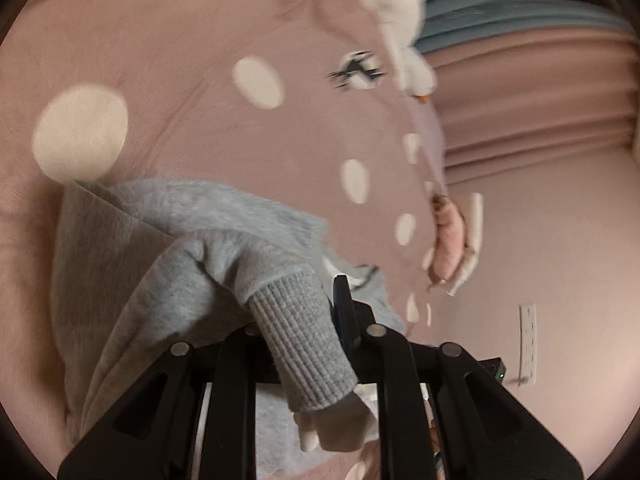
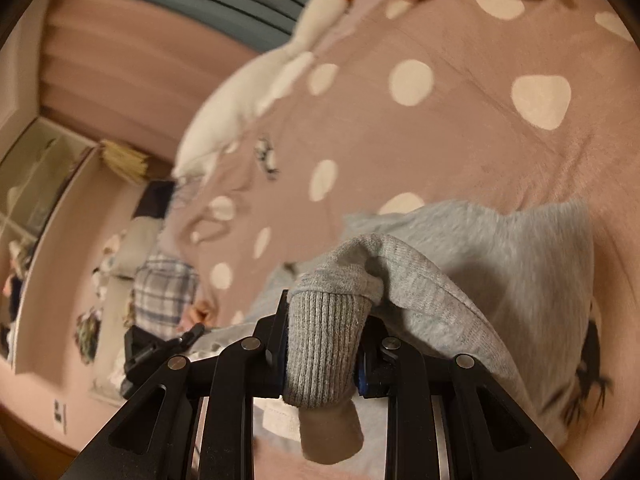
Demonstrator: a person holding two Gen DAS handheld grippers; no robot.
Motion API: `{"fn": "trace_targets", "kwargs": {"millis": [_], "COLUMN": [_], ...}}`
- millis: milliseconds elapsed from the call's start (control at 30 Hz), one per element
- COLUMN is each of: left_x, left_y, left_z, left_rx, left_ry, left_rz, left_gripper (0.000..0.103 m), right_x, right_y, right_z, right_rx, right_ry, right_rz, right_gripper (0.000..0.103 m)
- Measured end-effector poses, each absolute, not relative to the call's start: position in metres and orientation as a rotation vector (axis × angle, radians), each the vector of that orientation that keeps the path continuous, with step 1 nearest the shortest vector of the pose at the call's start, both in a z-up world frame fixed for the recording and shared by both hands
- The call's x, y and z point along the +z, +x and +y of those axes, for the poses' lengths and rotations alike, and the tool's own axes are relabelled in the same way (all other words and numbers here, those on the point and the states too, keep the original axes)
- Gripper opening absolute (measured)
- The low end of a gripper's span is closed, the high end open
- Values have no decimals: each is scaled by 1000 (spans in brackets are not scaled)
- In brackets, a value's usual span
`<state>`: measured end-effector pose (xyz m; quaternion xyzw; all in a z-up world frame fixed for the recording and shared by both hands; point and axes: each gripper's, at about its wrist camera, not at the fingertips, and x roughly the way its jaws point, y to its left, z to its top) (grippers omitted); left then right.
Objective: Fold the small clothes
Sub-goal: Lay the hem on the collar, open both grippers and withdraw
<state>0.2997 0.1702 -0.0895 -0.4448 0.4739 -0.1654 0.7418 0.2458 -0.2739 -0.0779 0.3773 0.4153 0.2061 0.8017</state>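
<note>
Ribbed cuffs sat pinched, one in the left gripper (image 1: 316,320), one in the right gripper (image 2: 322,344); the grey sweatshirt (image 1: 132,248) lay on the bed (image 1: 180,92), folding barely begun.

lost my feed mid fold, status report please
Left hand-held gripper shut on ribbed cuff. Right hand-held gripper likewise. Grey garment over dotted blanket. Nothing obstructing.

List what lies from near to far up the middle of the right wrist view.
Ribbed cuff clamped in the right gripper → grey garment → dotted pink cover → white goose toy → curtain.
</note>
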Motion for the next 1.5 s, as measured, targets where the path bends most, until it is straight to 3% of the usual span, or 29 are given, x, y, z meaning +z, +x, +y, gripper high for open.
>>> {"fn": "trace_targets", "kwargs": {"millis": [133,200,300,433,500,700,867,967,1067,1267,1400,1500], "left_x": [-125,-132,-129,-107,-97,-68,-60,-68,-80,-117,-123,-124], "left_y": [316,319,320,321,317,296,262,242,217,192,177,162], "left_z": [185,192,203,218,227,205,167,141,126,127,134,135], "left_rx": [-236,-228,-237,-200,-197,-226,-305,-321,-336,-336,-322,-315], "left_ry": [-1087,-1140,-1204,-1210,-1213,-909,-632,-462,-329,-261,-288,-292], "left_rz": [1104,1102,1083,1010,962,973,998,1005,1002,1045,1038,1042], "left_gripper": [36,38,50,81,81,81,79,78,76,72,73,73], "right_x": [-102,-111,-115,-105,-99,-72,-50,-51,-58,-87,-105,-107], "right_y": [266,270,275,267,261,243,214,193,178,159,151,146], "right_z": [-286,-296,-307,-318,-320,-310,-277,-263,-256,-257,-271,-280], "right_rx": [379,356,394,389,376,389,341,310,278,177,160,164], "right_ry": [903,981,1086,1114,1097,937,553,364,237,67,111,160], "right_rz": [988,1009,1005,930,901,823,833,844,865,954,993,989], "right_gripper": [30,35,41,52,59,59,58,42,35,29,17,15]}}
